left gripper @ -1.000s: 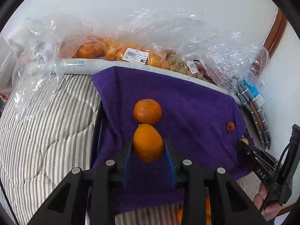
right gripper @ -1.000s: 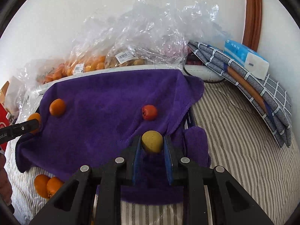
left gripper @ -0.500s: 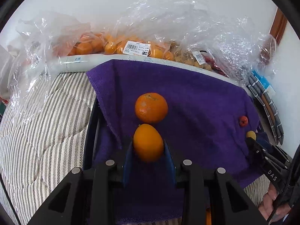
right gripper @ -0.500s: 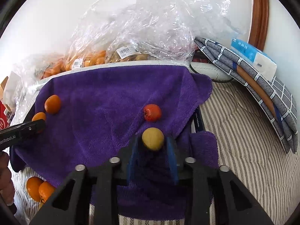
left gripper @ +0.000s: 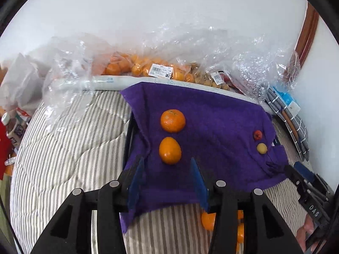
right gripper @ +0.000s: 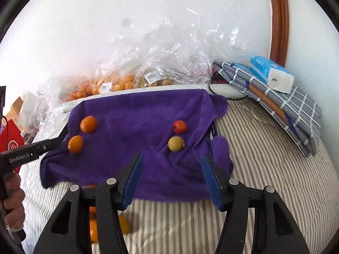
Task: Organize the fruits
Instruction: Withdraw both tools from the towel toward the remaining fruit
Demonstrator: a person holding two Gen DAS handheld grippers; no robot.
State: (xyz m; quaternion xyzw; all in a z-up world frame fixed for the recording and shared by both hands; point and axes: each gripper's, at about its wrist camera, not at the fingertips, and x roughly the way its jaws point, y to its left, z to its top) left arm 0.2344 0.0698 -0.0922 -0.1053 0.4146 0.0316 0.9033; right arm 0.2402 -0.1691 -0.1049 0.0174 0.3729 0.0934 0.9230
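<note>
A purple towel (left gripper: 211, 114) (right gripper: 135, 114) lies on a striped bed. Two oranges lie on its left part: a near one (left gripper: 170, 150) (right gripper: 75, 144) and a far one (left gripper: 172, 120) (right gripper: 88, 124). A small red fruit (left gripper: 257, 135) (right gripper: 179, 126) and a yellow fruit (left gripper: 261, 148) (right gripper: 175, 144) lie on its right part. My left gripper (left gripper: 167, 182) is open and empty, just short of the near orange. My right gripper (right gripper: 171, 175) is open and empty, just short of the yellow fruit.
Clear plastic bags of oranges (left gripper: 148, 69) (right gripper: 110, 84) and other fruit line the wall behind the towel. More oranges (left gripper: 208, 222) (right gripper: 93, 230) lie on the striped bedding (left gripper: 63, 148) in front of the towel. Folded checked cloth (right gripper: 286, 105) and a tissue pack (right gripper: 271, 74) sit at the right.
Both grippers opened and drew back. The left let go of the orange and the right let go of the yellow fruit; both fruits now rest on the towel.
</note>
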